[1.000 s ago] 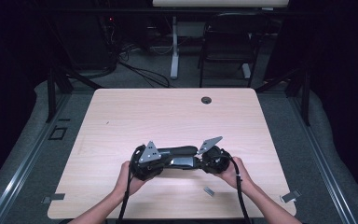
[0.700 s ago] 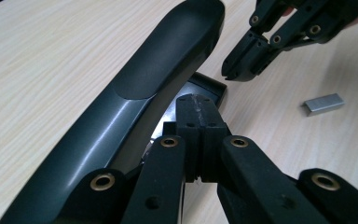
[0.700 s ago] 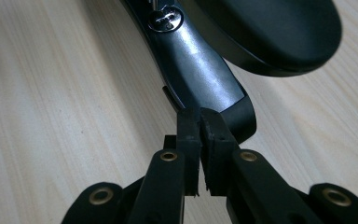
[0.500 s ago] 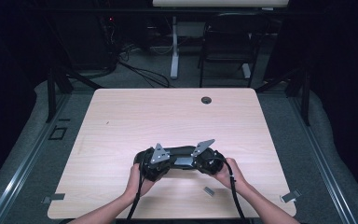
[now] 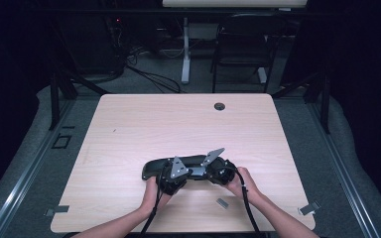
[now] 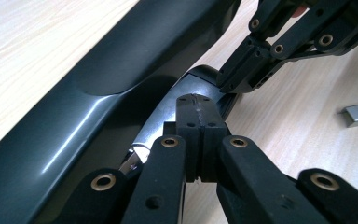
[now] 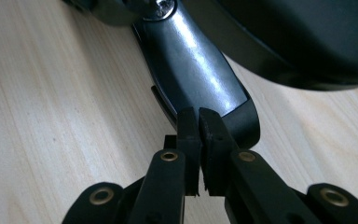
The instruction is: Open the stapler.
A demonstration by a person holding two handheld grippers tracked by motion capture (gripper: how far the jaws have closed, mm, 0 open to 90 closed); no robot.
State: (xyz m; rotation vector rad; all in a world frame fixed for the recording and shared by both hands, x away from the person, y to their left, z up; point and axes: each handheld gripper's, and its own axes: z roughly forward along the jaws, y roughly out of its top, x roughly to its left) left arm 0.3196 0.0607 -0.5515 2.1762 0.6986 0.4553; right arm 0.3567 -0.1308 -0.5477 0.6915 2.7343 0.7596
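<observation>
We hold a long black case (image 5: 178, 164) low on the worktop (image 5: 144, 124), near its front edge and a little right of middle, with the left gripper (image 5: 171, 176) and the right gripper (image 5: 217, 171) close together at its near side. In the left gripper view the jaws stand pressed together against a glossy dark arm (image 6: 168, 116) that curves out from under the case; whether they pinch any of it or merely touch it we cannot tell. In the right gripper view the jaws are nearly together with a thin slit between them, their tips at the rounded end of the same kind of glossy arm (image 7: 196, 74); a grip there looks likely but is not plain. We judge both tips are set on this part to steady or swing it while the case rests flat. A small metal clip (image 5: 222, 202) lies just in front of the right hand (image 5: 240, 181). Against the frames of a second ago, both hands have moved to the right and nearer the front edge, and the case has moved with them
</observation>
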